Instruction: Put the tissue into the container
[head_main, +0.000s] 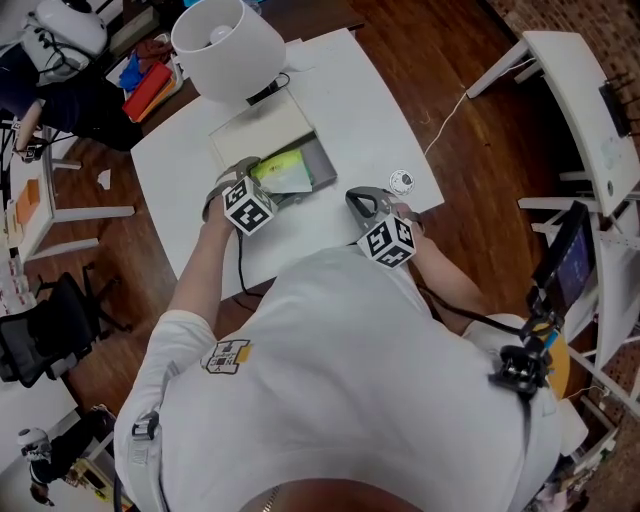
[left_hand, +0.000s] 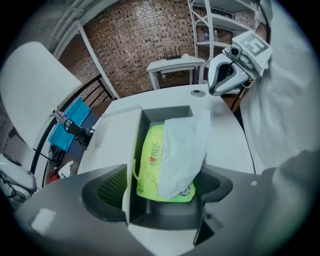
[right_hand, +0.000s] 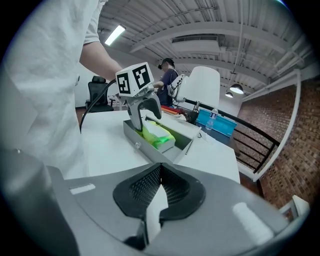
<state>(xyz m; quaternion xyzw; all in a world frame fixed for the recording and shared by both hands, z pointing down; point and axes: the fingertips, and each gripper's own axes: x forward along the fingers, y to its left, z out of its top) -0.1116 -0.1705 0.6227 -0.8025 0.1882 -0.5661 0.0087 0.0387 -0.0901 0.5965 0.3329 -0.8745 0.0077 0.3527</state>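
Note:
A grey open container (head_main: 322, 158) sits on the white table (head_main: 190, 160), holding a yellow-green tissue pack (head_main: 282, 170). In the left gripper view a white tissue (left_hand: 184, 147) lies draped over the pack (left_hand: 151, 160) inside the container (left_hand: 167, 114). My left gripper (left_hand: 162, 189) stands open over the container's near end; its pads do not touch the tissue. My right gripper (right_hand: 159, 172) is shut with nothing in it. It hovers above the table to the right of the container (right_hand: 148, 149), apart from it, and shows in the head view as the right gripper (head_main: 360, 203).
A white lamp shade (head_main: 228, 45) stands just behind the container, next to a pale flat lid (head_main: 262, 125). A small round object (head_main: 401, 182) lies near the table's right edge. Chairs, a side desk and shelves stand around on the wooden floor.

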